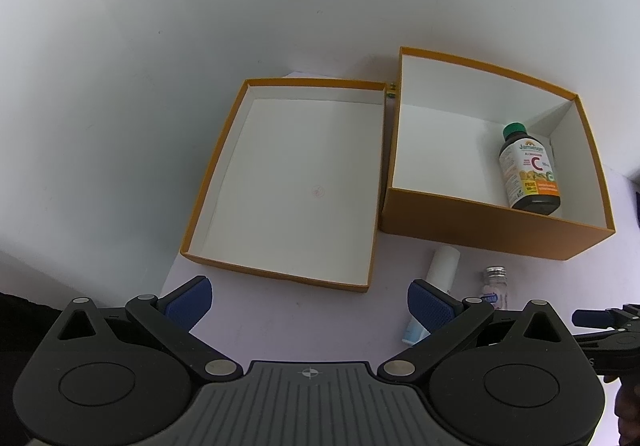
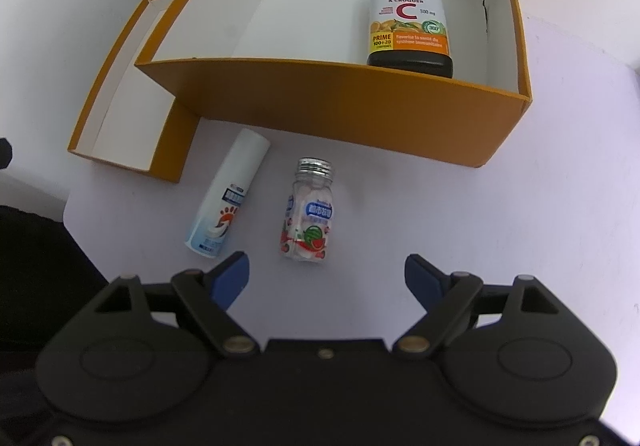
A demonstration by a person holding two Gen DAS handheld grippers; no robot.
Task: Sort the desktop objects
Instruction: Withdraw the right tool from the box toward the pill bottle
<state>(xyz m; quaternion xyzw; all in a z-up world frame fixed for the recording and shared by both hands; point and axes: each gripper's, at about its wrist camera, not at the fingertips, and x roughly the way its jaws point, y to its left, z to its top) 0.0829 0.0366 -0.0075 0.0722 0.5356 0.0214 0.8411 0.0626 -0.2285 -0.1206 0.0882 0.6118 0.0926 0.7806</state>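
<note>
- Fingers (image 1: 188,302) of the left gripper (image 1: 308,304) stand wide apart with nothing between them, their blue pads hovering over the white worktop (image 1: 120,85) just short of the shallow orange tray (image 1: 208,173).
- Shallow orange tray (white inside, low walls) lies flat on the worktop at the left; nothing shows in it beyond a faint reddish mark on its floor.
- Deep orange box (image 2: 320,105) sits just beside the tray on its right, the two nearly touching along one side; its walls are much taller than the tray's.
- White spray tube (image 2: 228,197) lies on its side on the worktop in front of the deep box, near the tray's corner, its plain end pointing toward the box and its printed end toward the right gripper.
- Small clear candy bottle (image 2: 308,213) with a silver screw cap and a watermelon label lies just right of the tube, apart from it, cap toward the box.
- Vitamin C bottle (image 2: 410,25) (dark, green cap, orange and white Jamieson label) is inside the deep box, near its right wall; from the right wrist view it looks upright, though the fisheye bend makes that hard to judge.
- Right gripper (image 2: 326,276) hangs over the worktop close to the candy bottle, its blue fingers (image 2: 424,278) spread wide and gripping nothing; the bottle lies just ahead of the gap.
</note>
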